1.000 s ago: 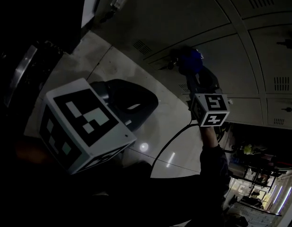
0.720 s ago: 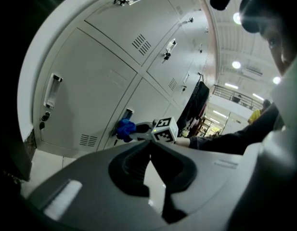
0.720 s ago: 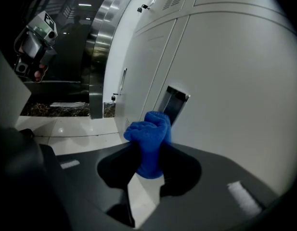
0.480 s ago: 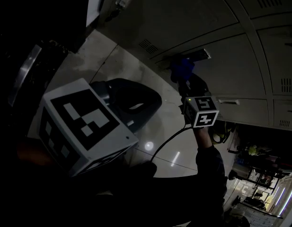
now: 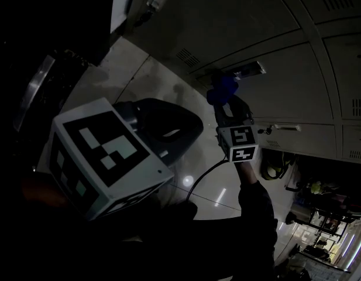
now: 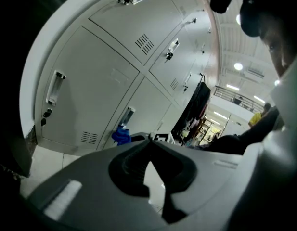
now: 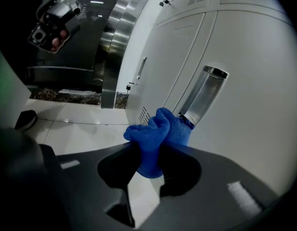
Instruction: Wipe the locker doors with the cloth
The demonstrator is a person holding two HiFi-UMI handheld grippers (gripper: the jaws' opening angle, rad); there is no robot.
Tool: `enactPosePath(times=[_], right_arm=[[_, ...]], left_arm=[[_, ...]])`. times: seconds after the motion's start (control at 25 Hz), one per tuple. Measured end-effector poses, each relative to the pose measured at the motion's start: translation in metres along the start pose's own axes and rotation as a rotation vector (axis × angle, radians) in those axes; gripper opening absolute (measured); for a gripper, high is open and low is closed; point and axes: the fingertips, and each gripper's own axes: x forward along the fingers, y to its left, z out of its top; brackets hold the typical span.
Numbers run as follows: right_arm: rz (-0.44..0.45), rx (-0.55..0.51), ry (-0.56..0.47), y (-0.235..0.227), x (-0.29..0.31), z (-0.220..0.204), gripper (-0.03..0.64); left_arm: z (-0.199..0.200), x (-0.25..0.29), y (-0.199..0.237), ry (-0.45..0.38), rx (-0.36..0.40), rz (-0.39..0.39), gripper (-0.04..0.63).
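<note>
A blue cloth (image 7: 157,131) is bunched between the jaws of my right gripper (image 7: 149,150), which is shut on it. The cloth presses against a pale grey locker door (image 7: 244,81), just below and left of its recessed metal handle (image 7: 204,94). From the head view, the right gripper (image 5: 226,101) reaches toward the lockers with the cloth (image 5: 222,89) at its tip, below the handle (image 5: 251,70). My left gripper (image 5: 179,132) hangs low, away from the lockers. Its jaws meet at the tips, empty (image 6: 150,141). The cloth (image 6: 121,135) shows small beyond them.
Rows of grey locker doors (image 6: 105,76) with vents and handles fill the wall. A glossy tiled floor (image 5: 139,81) runs along their base. One locker stands open with things hanging inside (image 5: 275,165). A cable (image 5: 205,178) trails from the right gripper. A steel column (image 7: 114,47) stands beyond the lockers.
The right gripper and the cloth have slid left and down across the locker door, past the handle. The left gripper has stayed where it was.
</note>
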Motion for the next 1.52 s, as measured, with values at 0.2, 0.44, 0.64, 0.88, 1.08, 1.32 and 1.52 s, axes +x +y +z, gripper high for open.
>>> enactPosePath(times=[0.2, 0.44, 0.64, 0.88, 1.08, 1.32, 1.52], right_arm=[[-0.003, -0.041, -0.005, 0.005, 0.006, -0.004, 0.114], [0.036, -0.094, 0.009, 0.028, 0.013, -0.014, 0.112], [0.039, -0.061, 0.025, 0.028, 0.027, -0.023, 0.112], [0.038, 0.004, 0.084, 0.017, 0.055, -0.046, 0.112], [0.062, 0.062, 0.131, 0.013, 0.078, -0.06, 0.112], [0.115, 0.11, 0.205, 0.024, 0.094, -0.081, 0.112], [0.132, 0.089, 0.163, 0.031, 0.077, -0.072, 0.112]], left_arm=[[-0.002, 0.001, 0.002, 0.007, -0.016, 0.001, -0.003], [-0.002, 0.002, 0.004, 0.008, -0.02, 0.001, -0.003], [-0.003, 0.003, 0.007, 0.009, -0.027, 0.003, -0.003], [-0.003, 0.004, 0.011, 0.011, -0.038, 0.006, -0.003], [-0.005, 0.005, 0.016, 0.017, -0.056, 0.009, -0.003], [-0.011, 0.007, 0.028, 0.015, -0.034, 0.023, -0.003], [-0.012, 0.007, 0.024, 0.02, -0.029, 0.024, -0.003]])
